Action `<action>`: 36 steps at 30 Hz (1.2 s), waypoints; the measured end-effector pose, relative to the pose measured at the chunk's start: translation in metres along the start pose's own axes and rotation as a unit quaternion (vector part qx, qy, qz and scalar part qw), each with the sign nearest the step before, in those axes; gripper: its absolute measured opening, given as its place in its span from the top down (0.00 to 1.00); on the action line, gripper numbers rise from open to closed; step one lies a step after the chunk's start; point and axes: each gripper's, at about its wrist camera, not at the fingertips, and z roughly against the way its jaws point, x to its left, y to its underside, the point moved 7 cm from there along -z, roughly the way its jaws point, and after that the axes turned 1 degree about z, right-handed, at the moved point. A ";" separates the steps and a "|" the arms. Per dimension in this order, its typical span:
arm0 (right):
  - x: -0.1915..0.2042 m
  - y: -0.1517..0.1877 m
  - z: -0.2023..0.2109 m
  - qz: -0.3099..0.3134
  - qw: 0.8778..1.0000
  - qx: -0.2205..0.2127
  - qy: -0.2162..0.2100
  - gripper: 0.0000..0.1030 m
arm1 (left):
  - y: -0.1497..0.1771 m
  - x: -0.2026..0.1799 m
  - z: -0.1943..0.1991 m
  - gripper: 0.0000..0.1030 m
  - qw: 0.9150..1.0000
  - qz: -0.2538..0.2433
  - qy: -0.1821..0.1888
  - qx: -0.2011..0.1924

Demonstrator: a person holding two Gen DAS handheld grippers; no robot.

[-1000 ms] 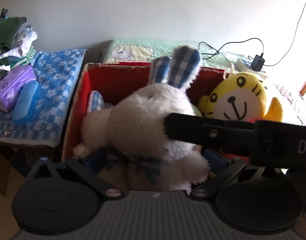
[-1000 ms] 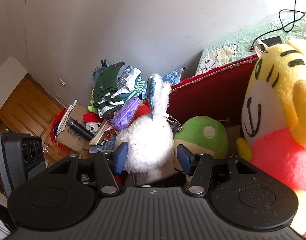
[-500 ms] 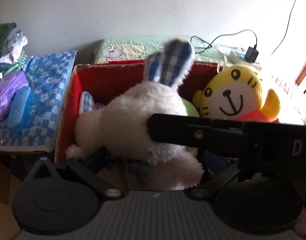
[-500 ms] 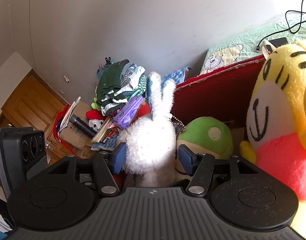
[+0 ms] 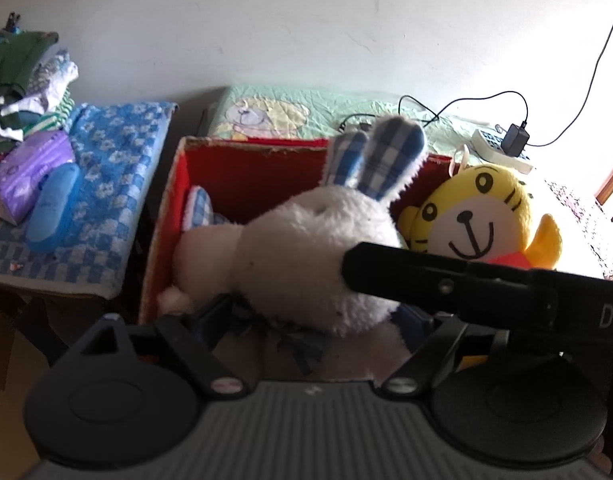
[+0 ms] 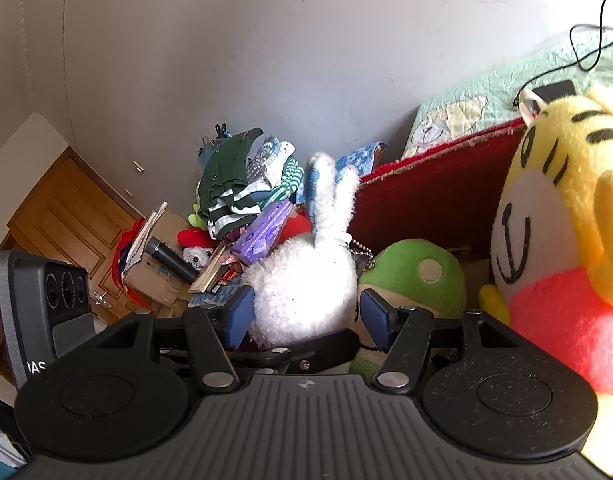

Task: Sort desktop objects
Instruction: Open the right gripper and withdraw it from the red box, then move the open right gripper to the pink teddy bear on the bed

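Your right gripper (image 6: 302, 314) has its blue pads pressed into the fluffy white rabbit (image 6: 302, 292), over the red-lined box (image 5: 242, 168). Left gripper (image 5: 306, 320): grip unclear. Smooth yellow tiger plush (image 5: 478, 216) crowds three o'clock.

Rabbit (image 5: 306, 256) blocks the left fingertips, its ears blurred; tiger (image 6: 558, 216) runs off the right wrist view's edge.

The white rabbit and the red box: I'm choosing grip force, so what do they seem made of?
The white rabbit looks like soft plush: fuzzy white pile, with blue checked woven cloth on its ears. The red box seems to be cardboard, matte red inside, with a frayed brownish rim; I can't be certain of it.
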 end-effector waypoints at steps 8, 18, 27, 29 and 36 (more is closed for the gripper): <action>0.003 0.002 0.015 0.010 0.999 -0.021 0.021 0.35 | 0.003 -0.005 0.024 0.05 0.999 -0.017 -0.030 -0.027; -0.011 -0.010 0.075 -0.019 0.995 -0.101 0.006 0.39 | -0.006 -0.024 0.066 0.06 0.996 -0.013 -0.038 -0.079; -0.097 -0.028 0.164 -0.114 0.976 -0.169 0.080 0.43 | -0.012 -0.115 0.073 0.06 0.991 -0.035 0.102 -0.086; -0.125 -0.026 0.177 -0.136 0.971 -0.155 0.118 0.45 | -0.007 -0.143 0.063 0.06 0.988 -0.040 0.132 -0.067; -0.195 -0.004 0.212 -0.176 0.963 -0.111 0.173 0.46 | 0.016 -0.236 0.018 0.06 0.980 -0.085 0.176 -0.023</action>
